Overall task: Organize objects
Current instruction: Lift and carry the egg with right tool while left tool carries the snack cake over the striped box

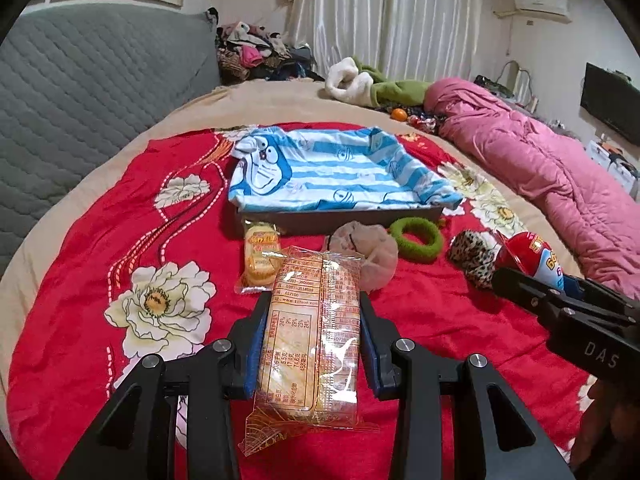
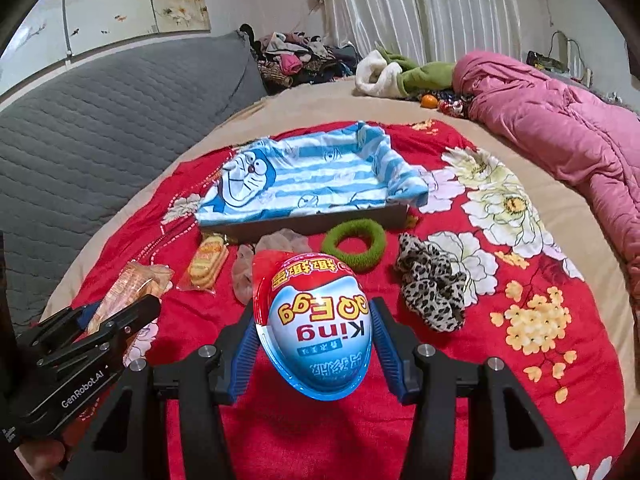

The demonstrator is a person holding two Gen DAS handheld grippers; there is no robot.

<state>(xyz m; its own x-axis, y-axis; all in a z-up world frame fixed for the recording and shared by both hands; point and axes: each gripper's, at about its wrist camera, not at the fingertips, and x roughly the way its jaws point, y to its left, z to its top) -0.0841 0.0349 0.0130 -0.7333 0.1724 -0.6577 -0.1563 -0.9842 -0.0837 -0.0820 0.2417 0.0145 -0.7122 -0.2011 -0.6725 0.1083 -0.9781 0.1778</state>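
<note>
My left gripper (image 1: 314,304) is shut on an orange biscuit packet (image 1: 310,344) and holds it above the red flowered blanket; both also show in the right wrist view, the gripper (image 2: 132,300) and the packet (image 2: 132,280). My right gripper (image 2: 314,310) is shut on a red, white and blue toy egg (image 2: 318,324); the egg also shows in the left wrist view (image 1: 532,256). A box lined with blue striped cartoon cloth (image 1: 332,172) (image 2: 312,176) stands beyond. In front of it lie a small biscuit packet (image 1: 260,256), a pale scrunchie (image 1: 368,252), a green scrunchie (image 2: 354,244) and a leopard scrunchie (image 2: 432,284).
A grey quilted headboard (image 1: 80,92) runs along the left. A pink duvet (image 2: 560,128) lies at the right. White and green clothes (image 2: 396,72), a clothes pile (image 1: 256,48), an orange (image 1: 398,114) and curtains are at the far side.
</note>
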